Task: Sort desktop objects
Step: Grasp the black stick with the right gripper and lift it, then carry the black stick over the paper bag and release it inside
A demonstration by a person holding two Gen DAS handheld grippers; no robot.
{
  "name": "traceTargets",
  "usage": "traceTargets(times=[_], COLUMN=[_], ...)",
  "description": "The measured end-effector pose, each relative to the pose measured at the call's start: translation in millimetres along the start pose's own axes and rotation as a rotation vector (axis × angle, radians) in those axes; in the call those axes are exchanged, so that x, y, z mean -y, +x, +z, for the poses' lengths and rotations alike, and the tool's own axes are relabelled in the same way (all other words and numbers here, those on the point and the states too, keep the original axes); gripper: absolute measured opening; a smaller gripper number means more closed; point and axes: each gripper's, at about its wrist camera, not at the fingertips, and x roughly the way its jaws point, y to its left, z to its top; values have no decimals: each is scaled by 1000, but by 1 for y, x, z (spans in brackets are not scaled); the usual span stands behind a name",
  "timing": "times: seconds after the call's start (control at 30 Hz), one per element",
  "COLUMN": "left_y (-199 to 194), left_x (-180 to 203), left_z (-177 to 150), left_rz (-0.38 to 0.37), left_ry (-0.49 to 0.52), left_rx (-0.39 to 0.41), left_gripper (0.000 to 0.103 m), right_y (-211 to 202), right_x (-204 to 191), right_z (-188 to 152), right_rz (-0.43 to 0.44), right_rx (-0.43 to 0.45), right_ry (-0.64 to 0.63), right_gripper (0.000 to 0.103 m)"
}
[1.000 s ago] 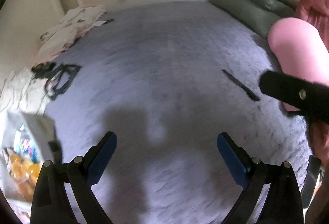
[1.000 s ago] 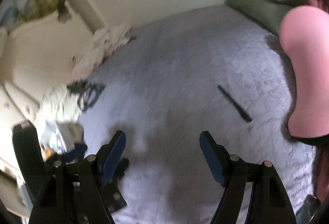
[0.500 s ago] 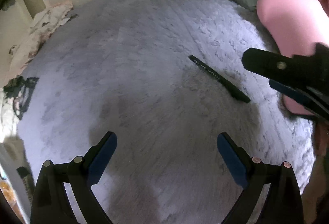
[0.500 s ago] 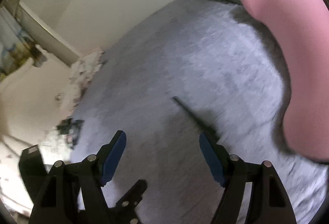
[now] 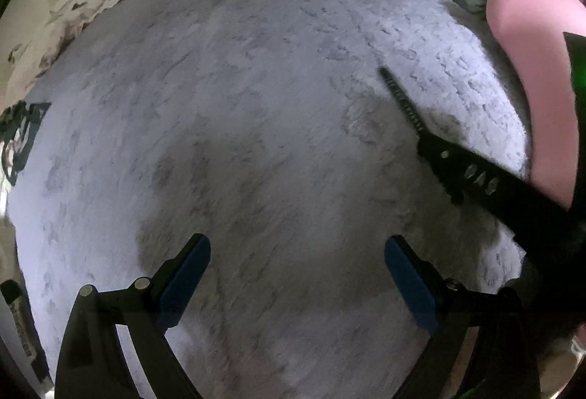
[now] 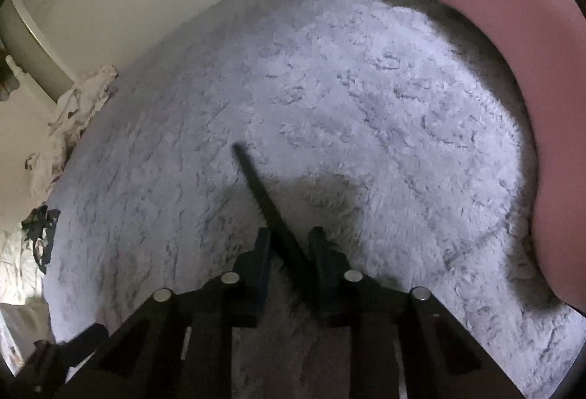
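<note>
Comb point(image 6: 262, 194), black and slim, clasped at its near end between right gripper point(image 6: 291, 248) fingers, on fluffy grey blanket point(image 6: 366, 106) near pink pillow point(image 6: 512, 51), left gripper point(image 5: 296, 267) fingers spread wide, holding nothing.

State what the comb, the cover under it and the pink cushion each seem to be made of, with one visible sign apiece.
Comb: probably hard plastic, matte black; thin, straight, with fine teeth.
Cover: fluffy plush or fleece, pale grey; its pile lies in clumps and tufts.
Pink cushion: seemingly smooth soft fabric over stuffing; rounded, without sheen or pile.
</note>
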Motion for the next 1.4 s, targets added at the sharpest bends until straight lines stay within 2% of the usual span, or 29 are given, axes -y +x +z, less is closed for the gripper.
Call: traceTargets(times=[0.07, 0.13, 0.3, 0.47, 0.7, 0.77, 0.83, 1.03, 1.13, 1.27, 1.4], left_y=[-10, -20, -41, -71, -114, -129, -141, -165, -176, -196, -199], left_x=[-7, -15, -44, -82, -155, -181, -199, -252, -274, -303, -334], left_z=[-4, -7, -15, -34, -78, -93, -102, -130, -138, -158, -170], left_rz=[23, 42, 63, 103, 164, 185, 191, 140, 167, 197, 184], left_ry=[-3, -9, -43, -74, -130, -149, -170, -264, -284, -365, -422], left_rx=[19, 38, 54, 78, 97, 110, 125, 168, 174, 253, 235], left_gripper=[95, 95, 95, 95, 95, 95, 95, 95, 95, 95, 95], right_y=[-4, -10, -38, -74, -100, -108, -117, -140, -142, -144, -136], right_x=[-1, -7, -41, -82, -153, -176, -200, -290, -328, -373, -406], right_z=[-1, -5, -22, -44, -84, -101, -116, -157, -172, -197, -218], right_rz=[43, 132, 140, 265, 372, 424, 440, 545, 583, 624, 653], right_rx=[-18, -41, -28, -40, -81, -110, -119, -136, -147, -144, -176], right_ry=[17, 37, -15, -44, -115, -163, -224, -418, -479, -595, -648], right_gripper=[14, 12, 12, 12, 12, 12, 12, 12, 12, 12, 12])
